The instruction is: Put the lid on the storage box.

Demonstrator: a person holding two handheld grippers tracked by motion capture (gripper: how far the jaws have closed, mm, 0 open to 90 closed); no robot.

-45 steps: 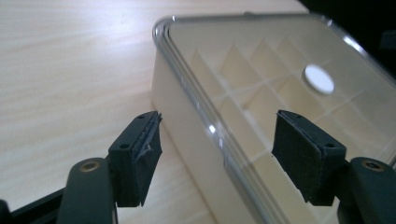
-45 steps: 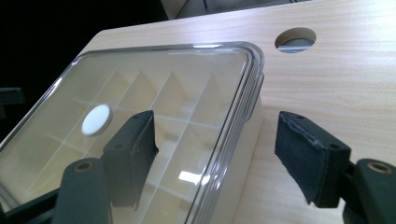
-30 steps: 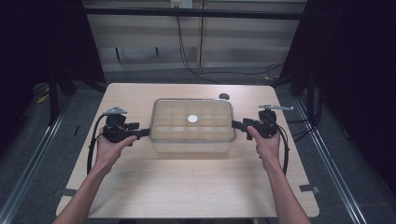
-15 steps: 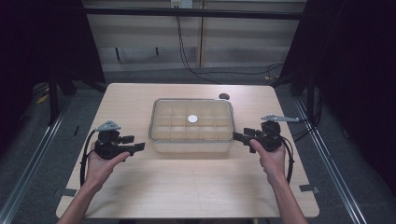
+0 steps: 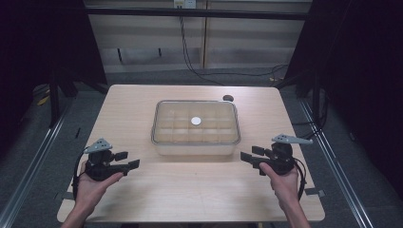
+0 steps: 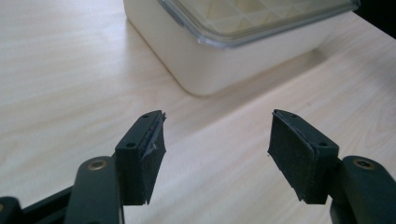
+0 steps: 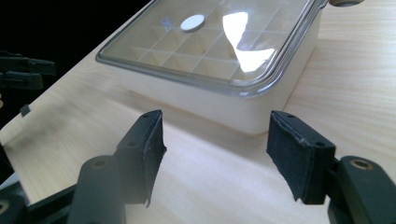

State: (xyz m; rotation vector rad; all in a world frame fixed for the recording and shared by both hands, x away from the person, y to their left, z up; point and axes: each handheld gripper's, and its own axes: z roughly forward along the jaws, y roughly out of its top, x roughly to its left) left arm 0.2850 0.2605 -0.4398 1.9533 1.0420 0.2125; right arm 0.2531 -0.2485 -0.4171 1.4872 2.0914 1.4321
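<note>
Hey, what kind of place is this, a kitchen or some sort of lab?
Probably a lab or recording setup, not a kitchen: a bare wooden table between metal floor rails, loose cables behind, and a person holding a left gripper and right gripper.

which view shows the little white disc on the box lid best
The right gripper view: the white disc sits large and sharp on the clear lid. The high view shows it small but centred. In the left gripper view I can't make it out on the lid corner.

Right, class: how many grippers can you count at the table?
2. The left gripper is near the table's front left, the right gripper near its front right, each held in a hand, open, on either side of the lidded box.
</note>
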